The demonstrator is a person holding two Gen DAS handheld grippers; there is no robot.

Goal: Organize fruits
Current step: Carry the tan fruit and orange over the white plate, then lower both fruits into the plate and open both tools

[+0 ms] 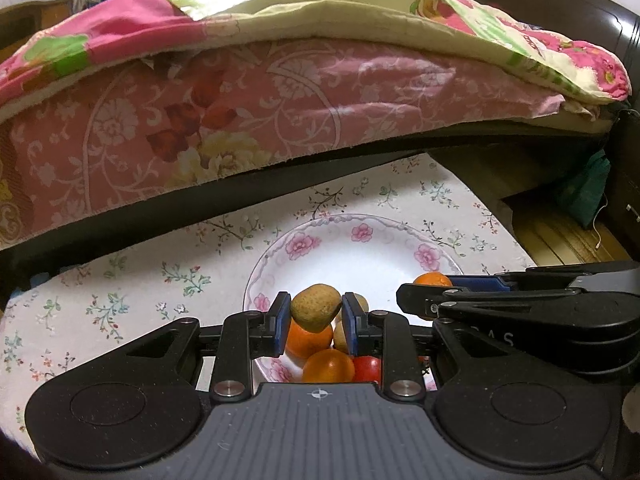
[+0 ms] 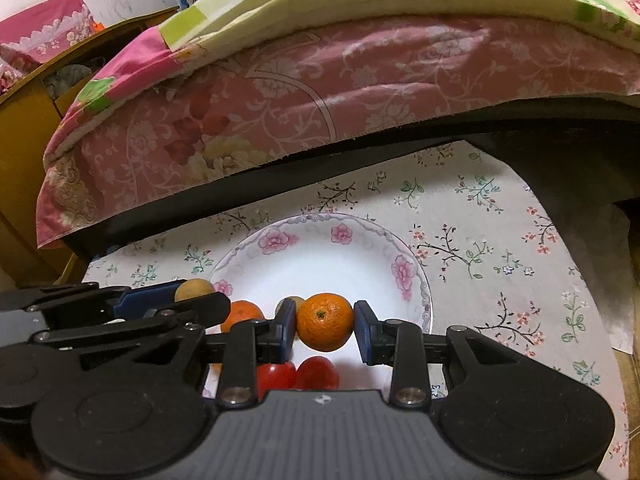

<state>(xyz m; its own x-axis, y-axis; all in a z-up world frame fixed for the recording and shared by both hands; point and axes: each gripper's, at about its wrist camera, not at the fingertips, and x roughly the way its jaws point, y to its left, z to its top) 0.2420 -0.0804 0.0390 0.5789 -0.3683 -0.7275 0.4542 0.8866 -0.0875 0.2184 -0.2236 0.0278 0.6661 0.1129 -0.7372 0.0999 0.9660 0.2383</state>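
Floral plate (image 2: pixel 416 280): both tools grip fruit.

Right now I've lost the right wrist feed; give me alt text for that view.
The right gripper pinches an orange above a floral plate holding two red tomatoes and another orange. The left gripper, at left, grips a tan fruit.
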